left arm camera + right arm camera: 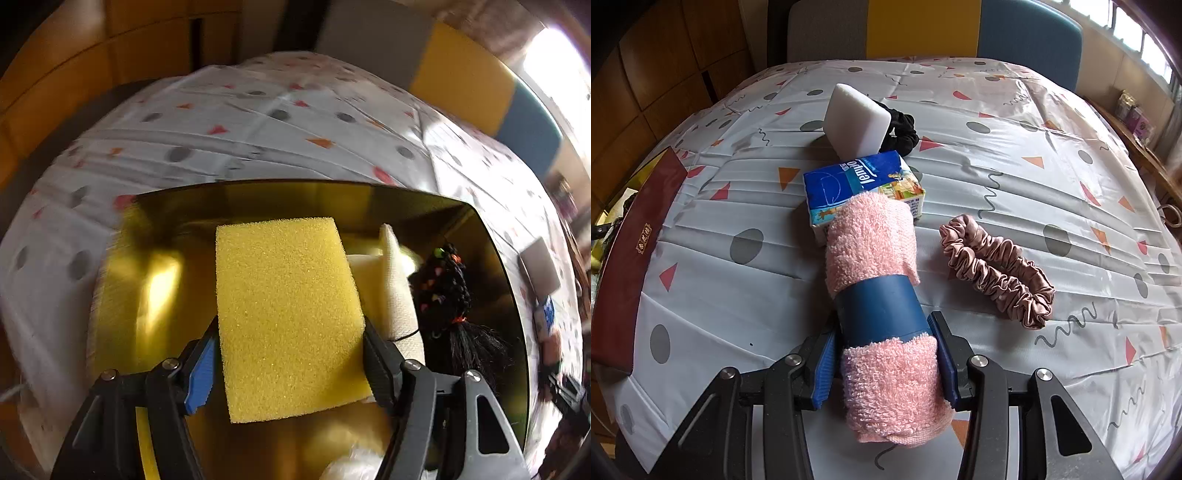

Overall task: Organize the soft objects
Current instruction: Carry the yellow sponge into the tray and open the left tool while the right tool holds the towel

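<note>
Left gripper [290, 363]: fingers [201, 373] clamped on the two long sides of a yellow sponge [288, 314], near end sticking back past the fingertips, far end pointing ahead. Sponge hangs over the inside of a gold-lined box [236, 201]. Below the fingers at the bottom edge, something white and fluffy [351, 469], can't tell what. Just right of the right finger in the box: a folded cream cloth [397, 291], upright on edge, with a pale yellow foam piece [364, 266] against its left side. Right of that, a black braided hair tie [448, 291] with coloured flecks and a black tassel, near the box's right wall. Beyond the box, a table [258, 122] under a white cloth with grey dots and red/orange triangles. Frame is motion-blurred at the edges.

Right gripper [886, 365]: fingers [823, 373] clamped on a rolled pink towel [882, 332] with a blue paper band [882, 306] round its middle; grip sits at the near edge of the band. Roll points straight ahead; can't tell if it's touching the table [1071, 184]. Its far end overlaps a blue Tempo tissue pack [860, 181] lying ahead of the fingers. Right of the towel, apart from it, a pink satin scrunchie [997, 267] flat on the cloth. Beyond the tissue pack, a white sponge block [857, 120] tilted up, leaning over a black scrunchie [905, 131] on its right. Far left of the fingers, a dark red box wall [635, 258] at the table edge.
</note>
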### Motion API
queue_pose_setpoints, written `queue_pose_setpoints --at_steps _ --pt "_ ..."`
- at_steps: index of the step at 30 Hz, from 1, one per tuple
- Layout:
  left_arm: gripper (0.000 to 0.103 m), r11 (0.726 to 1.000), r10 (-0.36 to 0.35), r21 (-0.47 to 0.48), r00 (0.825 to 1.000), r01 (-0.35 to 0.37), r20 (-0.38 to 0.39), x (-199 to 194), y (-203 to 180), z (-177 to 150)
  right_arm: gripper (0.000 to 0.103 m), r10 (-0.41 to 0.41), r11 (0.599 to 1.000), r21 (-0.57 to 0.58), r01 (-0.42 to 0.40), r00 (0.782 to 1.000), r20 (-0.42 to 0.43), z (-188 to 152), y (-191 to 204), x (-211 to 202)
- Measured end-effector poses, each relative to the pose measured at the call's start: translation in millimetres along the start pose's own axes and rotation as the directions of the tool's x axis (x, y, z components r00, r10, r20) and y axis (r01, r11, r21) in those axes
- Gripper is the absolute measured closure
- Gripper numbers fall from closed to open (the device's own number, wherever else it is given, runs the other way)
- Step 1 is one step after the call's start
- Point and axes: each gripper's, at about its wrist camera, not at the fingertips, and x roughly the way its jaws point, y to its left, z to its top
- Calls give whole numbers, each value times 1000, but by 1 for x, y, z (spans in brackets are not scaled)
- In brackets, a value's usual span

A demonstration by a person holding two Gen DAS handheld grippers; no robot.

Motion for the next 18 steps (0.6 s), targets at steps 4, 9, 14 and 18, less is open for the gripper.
queue_pose_setpoints --at_steps 4,9,14,18 --pt "30 1000 0 -18 1000 0 0 8 3 7 56 -1 1000 -1 1 1000 2 0 0 0" --pt "21 999 8 -48 999 -6 34 -7 7 1 55 -3 1000 -3 3 1000 3 0 0 0" --pt "21 996 25 -91 996 -17 90 -37 6 -11 55 -12 1000 -9 12 1000 5 0 1 1" --pt "21 994 34 -112 987 -16 155 -71 1 -31 56 -20 1000 -13 20 1000 7 0 3 1"
